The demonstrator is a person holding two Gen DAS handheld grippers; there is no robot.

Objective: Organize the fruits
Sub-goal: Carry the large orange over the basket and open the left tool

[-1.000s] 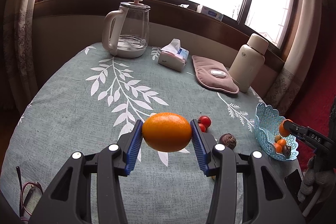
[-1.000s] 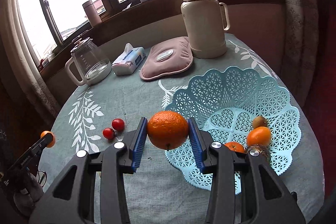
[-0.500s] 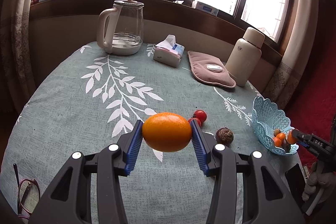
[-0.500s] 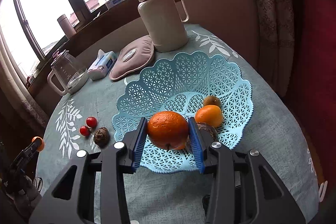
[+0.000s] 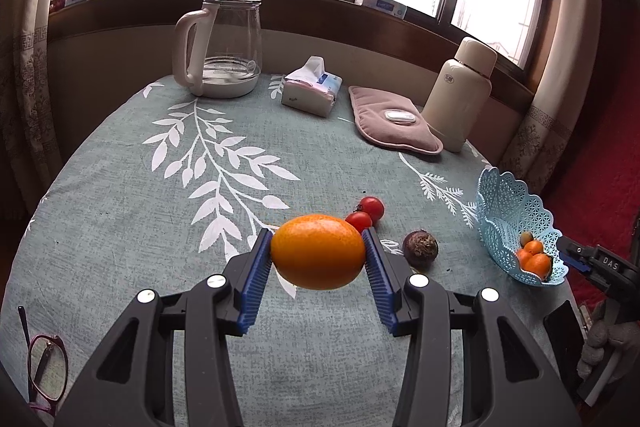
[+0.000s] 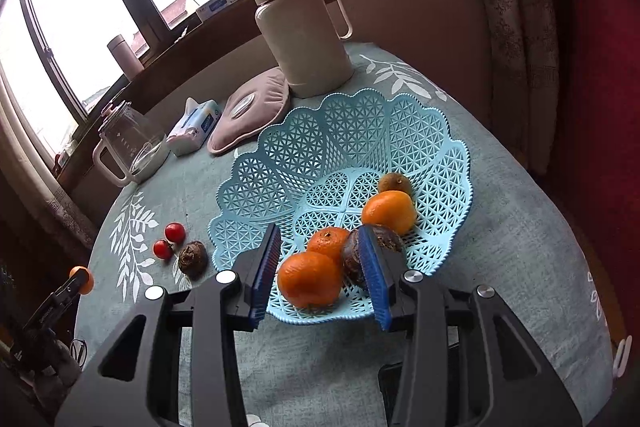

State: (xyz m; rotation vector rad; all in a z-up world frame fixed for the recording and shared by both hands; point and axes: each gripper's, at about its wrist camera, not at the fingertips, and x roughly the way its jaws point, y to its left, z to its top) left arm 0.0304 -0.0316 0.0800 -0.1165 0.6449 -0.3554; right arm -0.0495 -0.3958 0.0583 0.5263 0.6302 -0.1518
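Left tongs (image 5: pixel 318 259) are clamping an orange (image 5: pixel 318 251); right tongs (image 6: pixel 320 267) are standing apart over the basket (image 6: pixel 400 131); next, I judge, carrying that orange rightward there.

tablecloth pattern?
Grey-green tablecloth with a white leaf-sprig print; clearest in the left wrist view.

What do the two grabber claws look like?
Both the left gripper and the right gripper are black plastic, with triangle-shaped holes and round silver bolts. Their fingers carry ridged blue pads. White letters "DAS" mark the right gripper's side. A grey glove covers the hand.
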